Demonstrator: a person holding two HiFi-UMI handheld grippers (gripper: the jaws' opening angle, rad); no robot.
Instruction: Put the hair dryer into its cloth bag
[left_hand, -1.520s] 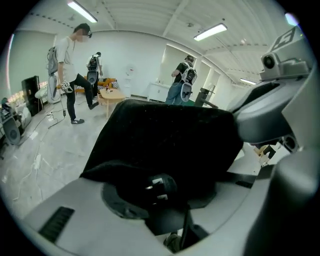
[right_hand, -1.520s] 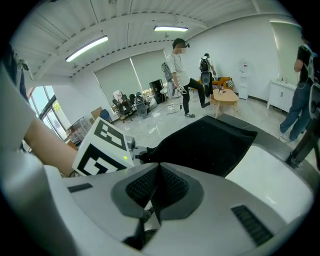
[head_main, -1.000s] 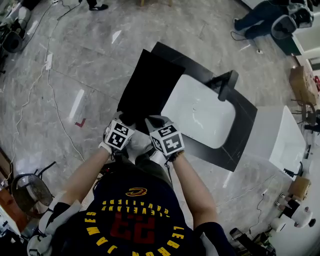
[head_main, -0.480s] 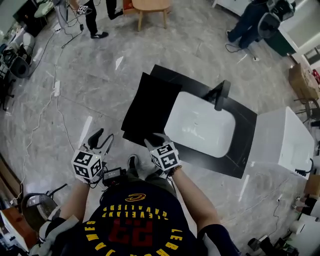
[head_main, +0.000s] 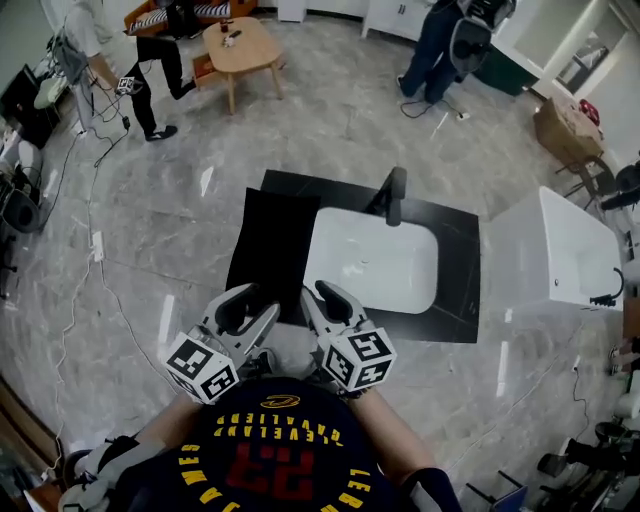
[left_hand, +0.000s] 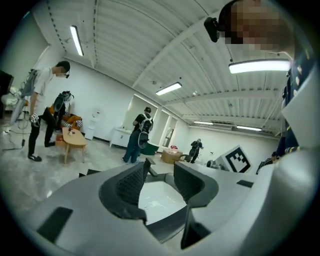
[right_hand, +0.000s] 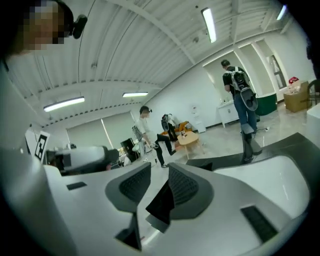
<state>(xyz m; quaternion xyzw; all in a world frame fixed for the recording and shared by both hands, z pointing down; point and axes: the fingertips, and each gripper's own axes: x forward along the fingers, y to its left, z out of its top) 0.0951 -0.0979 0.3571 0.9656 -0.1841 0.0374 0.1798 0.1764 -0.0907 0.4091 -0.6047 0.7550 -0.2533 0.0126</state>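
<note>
The left tool (head_main: 252, 303) is held up in front of the person's chest, at about 7 o'clock from the sink (head_main: 375, 265). Its jaws stand moderately apart with nothing between the pads; in the left gripper view the white basin shows through the gap. The right tool (head_main: 325, 297) sits just beside it, at about 6 o'clock from the sink. Its jaws have just been opening and now stand wide, gripping nothing. In the right gripper view a dark patch shows through the gap, and it cannot be told whether that is cloth or desk. Neither tool touches anything on the desk (head_main: 460, 280).

The black cloth bag (head_main: 268, 245) lies flat on the desk, at 9 o'clock from the sink and touching its rim line. Its long axis runs roughly from 6 to 12 o'clock, tilted slightly toward 1. Which end is the mouth cannot be told.

Counted in the head view: two tools, one cloth bag, one black desk, one white sink, and one black faucet (head_main: 392, 195) at the sink's 12 o'clock edge.
</note>
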